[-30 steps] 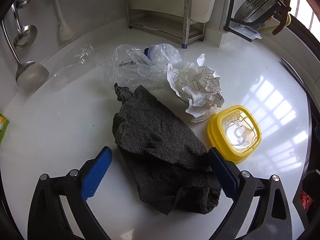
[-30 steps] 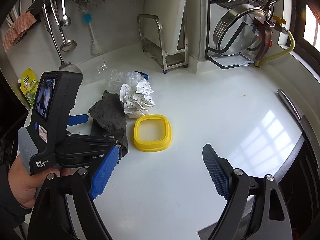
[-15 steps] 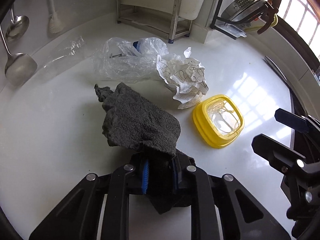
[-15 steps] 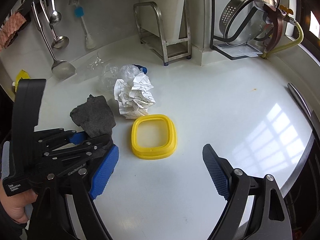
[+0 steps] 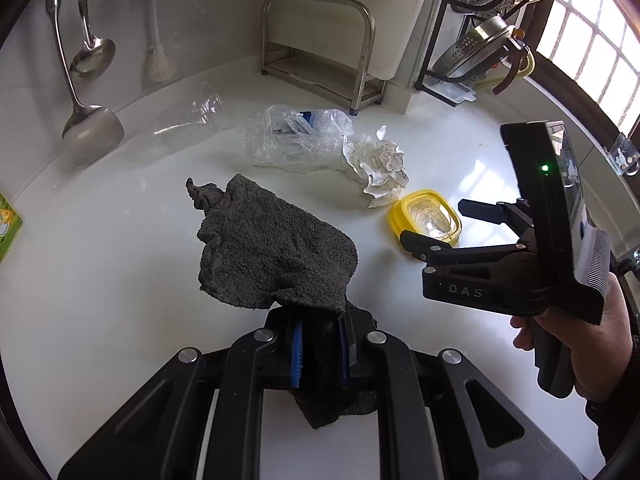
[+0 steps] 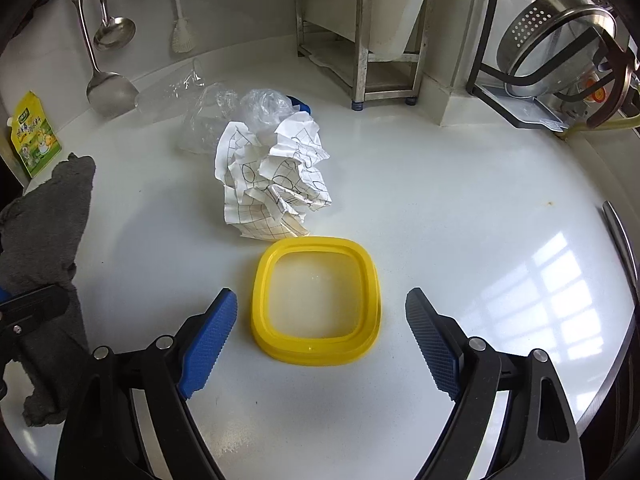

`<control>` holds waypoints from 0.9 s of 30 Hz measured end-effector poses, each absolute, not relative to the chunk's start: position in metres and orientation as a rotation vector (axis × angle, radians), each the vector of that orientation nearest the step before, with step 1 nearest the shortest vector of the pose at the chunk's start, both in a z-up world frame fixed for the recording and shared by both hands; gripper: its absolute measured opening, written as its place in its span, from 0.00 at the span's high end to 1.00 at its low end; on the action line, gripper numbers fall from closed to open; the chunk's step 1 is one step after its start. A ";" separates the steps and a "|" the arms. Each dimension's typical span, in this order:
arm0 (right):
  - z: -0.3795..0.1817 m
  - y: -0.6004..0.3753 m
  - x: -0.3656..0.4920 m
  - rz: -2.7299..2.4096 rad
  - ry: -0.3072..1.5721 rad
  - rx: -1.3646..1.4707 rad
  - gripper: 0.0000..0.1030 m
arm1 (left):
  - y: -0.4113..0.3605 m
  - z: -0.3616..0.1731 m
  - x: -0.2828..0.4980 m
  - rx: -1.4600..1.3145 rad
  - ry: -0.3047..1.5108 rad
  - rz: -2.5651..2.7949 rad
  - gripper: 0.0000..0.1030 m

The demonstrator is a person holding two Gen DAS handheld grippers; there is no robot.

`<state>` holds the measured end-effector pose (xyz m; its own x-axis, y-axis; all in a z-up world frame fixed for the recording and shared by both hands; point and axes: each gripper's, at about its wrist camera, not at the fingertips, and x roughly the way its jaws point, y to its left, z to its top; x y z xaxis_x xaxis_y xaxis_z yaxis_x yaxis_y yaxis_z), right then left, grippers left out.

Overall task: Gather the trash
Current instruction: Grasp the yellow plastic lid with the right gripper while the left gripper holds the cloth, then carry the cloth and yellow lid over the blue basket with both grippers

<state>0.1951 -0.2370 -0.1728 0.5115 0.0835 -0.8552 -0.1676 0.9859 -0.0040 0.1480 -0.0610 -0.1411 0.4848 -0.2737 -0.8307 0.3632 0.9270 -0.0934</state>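
While your left tongs point(image 5: 320, 354) grip the grey cloth point(image 5: 272, 248), their jaws having just closed on its near end, keep the pinch firm, since most of it droops ahead of the pads, clear of the white desk point(image 5: 100, 264). Your right tongs point(image 6: 320, 340) stand wide open with nothing held, and the yellow lid point(image 6: 316, 300) lies flat between and just ahead of the fingers. Bring both pads down beside opposite edges of its rim before squeezing; it looks thin and may slide. Just beyond the lid lies the crumpled paper point(image 6: 272, 188). Past it, the clear plastic bag point(image 6: 236, 116) waits for later passes.
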 end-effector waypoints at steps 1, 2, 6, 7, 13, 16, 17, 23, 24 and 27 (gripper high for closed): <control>-0.177 -0.236 0.197 0.147 1.038 -0.096 0.20 | -0.059 -0.140 0.146 0.100 0.991 -0.388 0.87; -0.178 -0.236 0.197 0.153 1.032 -0.078 0.20 | -0.058 -0.139 0.144 0.098 0.992 -0.387 0.87; -0.178 -0.234 0.197 0.169 1.019 -0.079 0.34 | -0.053 -0.138 0.141 0.090 0.998 -0.381 0.87; -0.176 -0.233 0.198 0.172 1.025 -0.079 0.36 | -0.052 -0.138 0.140 0.087 1.000 -0.377 0.87; -0.167 -0.236 0.189 0.218 1.035 -0.027 0.38 | -0.045 -0.135 0.131 0.079 0.997 -0.361 0.87; -0.154 -0.239 0.177 0.221 1.021 0.011 0.38 | -0.045 -0.129 0.125 0.081 0.991 -0.366 0.87; -0.150 -0.238 0.172 0.224 1.019 0.013 0.38 | -0.046 -0.126 0.123 0.081 0.989 -0.368 0.87; -0.128 -0.231 0.130 0.243 0.996 -0.003 0.38 | -0.049 -0.113 0.101 0.095 0.981 -0.388 0.87; -0.124 -0.231 0.122 0.246 0.992 0.001 0.38 | -0.050 -0.111 0.096 0.100 0.978 -0.393 0.87; -0.117 -0.233 0.098 0.246 0.987 0.007 0.38 | -0.054 -0.105 0.078 0.112 0.975 -0.418 0.87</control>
